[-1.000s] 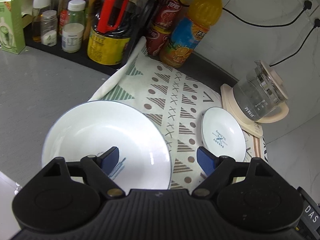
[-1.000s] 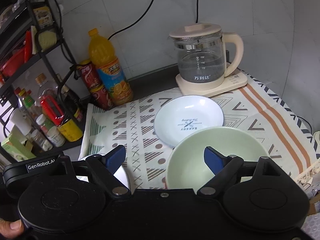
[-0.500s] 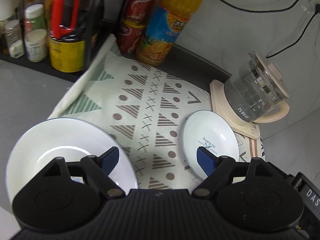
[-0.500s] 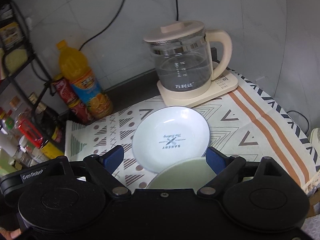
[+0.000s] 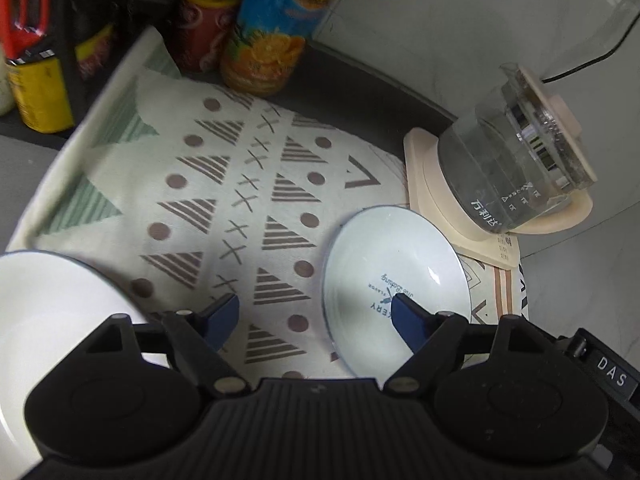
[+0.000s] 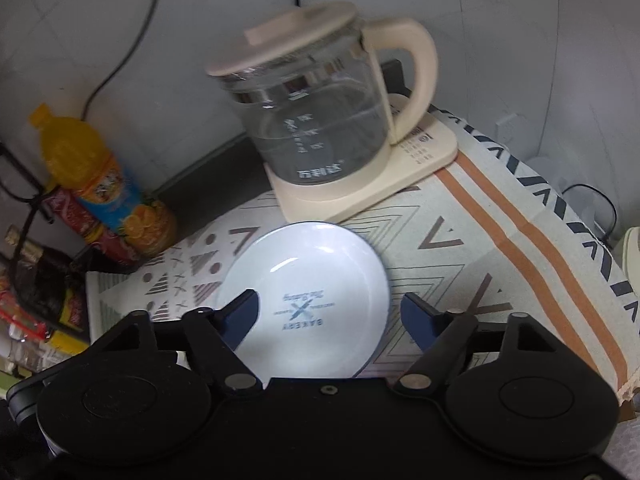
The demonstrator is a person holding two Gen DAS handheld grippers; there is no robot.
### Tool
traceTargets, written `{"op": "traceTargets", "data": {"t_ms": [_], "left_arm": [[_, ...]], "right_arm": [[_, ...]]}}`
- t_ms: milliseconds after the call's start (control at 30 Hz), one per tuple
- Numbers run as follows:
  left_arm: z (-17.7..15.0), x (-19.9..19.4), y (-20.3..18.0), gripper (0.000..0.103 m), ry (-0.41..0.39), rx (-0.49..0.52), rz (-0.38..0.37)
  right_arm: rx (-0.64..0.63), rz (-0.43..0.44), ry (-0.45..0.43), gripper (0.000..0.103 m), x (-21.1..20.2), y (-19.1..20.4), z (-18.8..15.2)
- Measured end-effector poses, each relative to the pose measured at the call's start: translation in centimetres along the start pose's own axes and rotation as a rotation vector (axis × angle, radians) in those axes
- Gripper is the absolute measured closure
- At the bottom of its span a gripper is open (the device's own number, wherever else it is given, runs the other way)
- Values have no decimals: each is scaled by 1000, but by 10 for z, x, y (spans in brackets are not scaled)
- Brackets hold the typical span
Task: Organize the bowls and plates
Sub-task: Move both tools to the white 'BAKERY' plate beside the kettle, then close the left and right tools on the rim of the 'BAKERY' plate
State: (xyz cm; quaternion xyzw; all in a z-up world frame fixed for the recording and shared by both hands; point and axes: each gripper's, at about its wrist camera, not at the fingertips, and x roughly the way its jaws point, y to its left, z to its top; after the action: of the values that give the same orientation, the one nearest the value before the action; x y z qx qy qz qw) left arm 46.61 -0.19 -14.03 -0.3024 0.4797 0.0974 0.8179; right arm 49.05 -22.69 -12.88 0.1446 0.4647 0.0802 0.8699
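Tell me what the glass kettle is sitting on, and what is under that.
The glass kettle stands on its cream base. The base's front edge rests on the patterned cloth; its back part looks to sit on the dark counter strip. What lies beneath the base is covered.

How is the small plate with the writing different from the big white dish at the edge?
The small plate has blue "BAKERY" lettering in its middle; the big white dish shows none on its visible part. The small plate looks smaller and lies fully in view beside the kettle, while the big white dish is cut off by the frame. Both are white and sit on the patterned cloth.
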Motion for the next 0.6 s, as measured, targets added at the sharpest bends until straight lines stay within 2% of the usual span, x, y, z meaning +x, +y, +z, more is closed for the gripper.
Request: {"op": "traceTargets", "data": {"t_ms": [167, 367, 433, 600], "left_arm": [[0, 23, -4, 25, 37, 1, -8], [2, 47, -5, 41, 83, -26, -8], [3, 54, -6, 48, 97, -37, -9], [3, 63, -9, 58, 100, -37, -5]], "right_arm": [[45, -2, 59, 33, 22, -13, 8], [43, -38, 143, 39, 50, -21, 13], [28, -44, 165, 40, 60, -15, 20], [26, -44, 223, 46, 81, -5, 34]]}}
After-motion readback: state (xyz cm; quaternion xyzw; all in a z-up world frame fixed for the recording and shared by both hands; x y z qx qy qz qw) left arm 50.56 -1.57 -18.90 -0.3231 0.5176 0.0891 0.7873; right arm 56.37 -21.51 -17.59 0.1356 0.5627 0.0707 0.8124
